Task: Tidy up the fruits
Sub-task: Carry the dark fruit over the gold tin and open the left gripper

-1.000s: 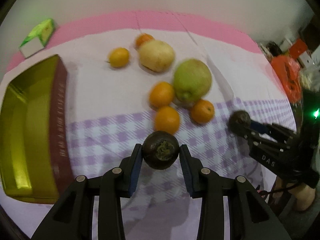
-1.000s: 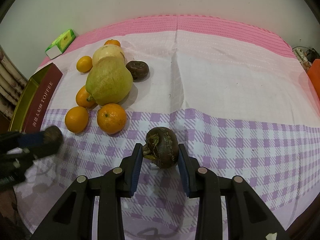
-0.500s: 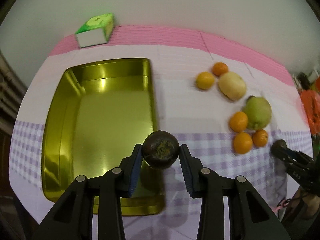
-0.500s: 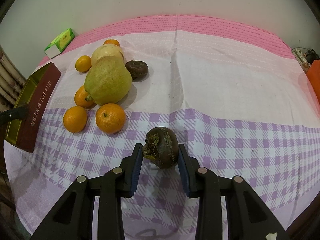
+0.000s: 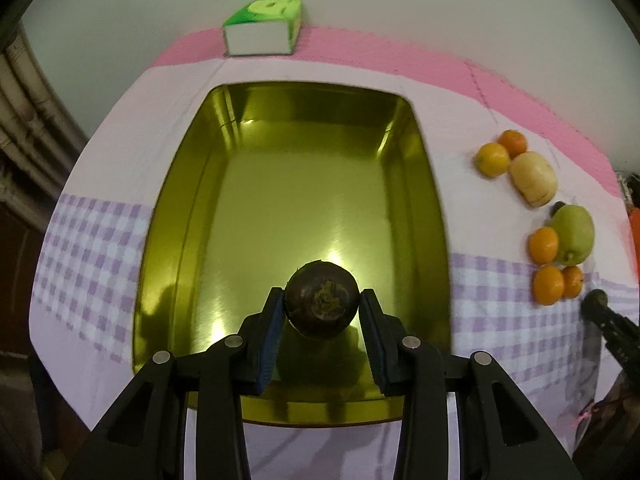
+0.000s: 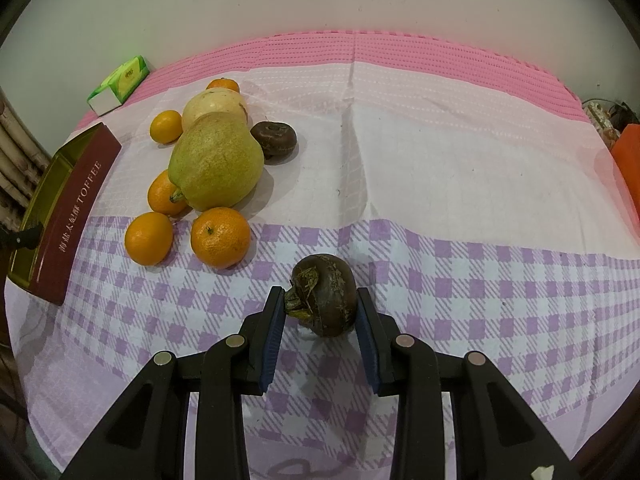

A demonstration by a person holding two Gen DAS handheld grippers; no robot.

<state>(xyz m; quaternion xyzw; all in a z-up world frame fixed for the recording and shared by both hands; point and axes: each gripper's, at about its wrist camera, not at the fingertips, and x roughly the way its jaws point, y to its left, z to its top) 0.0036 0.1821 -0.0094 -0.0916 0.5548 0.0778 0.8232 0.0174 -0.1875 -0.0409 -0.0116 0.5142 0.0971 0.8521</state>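
Note:
My left gripper (image 5: 322, 316) is shut on a dark brown round fruit (image 5: 322, 305) and holds it over the near end of an empty gold tin (image 5: 304, 208). In the right wrist view my right gripper (image 6: 321, 312) is shut on a second dark brown fruit (image 6: 325, 295) above the purple checked cloth. To its left lie a large green pear (image 6: 216, 166), a pale yellow fruit (image 6: 214, 105), several oranges (image 6: 220, 236) and a third dark fruit (image 6: 275, 140). The tin's maroon side (image 6: 68, 216) shows at the far left. The right gripper (image 5: 596, 304) also shows at the left view's right edge.
A green and white tissue pack (image 5: 262, 28) lies behind the tin near the wall. The table wears a pink, white and purple checked cloth (image 6: 460, 160). An orange object (image 6: 628, 156) sits at the right edge. Dark furniture stands left of the table.
My left gripper has carried its dark fruit leftward from beside the fruit pile to above the gold tin, rolling as it went. The right gripper and its fruit have stayed still.

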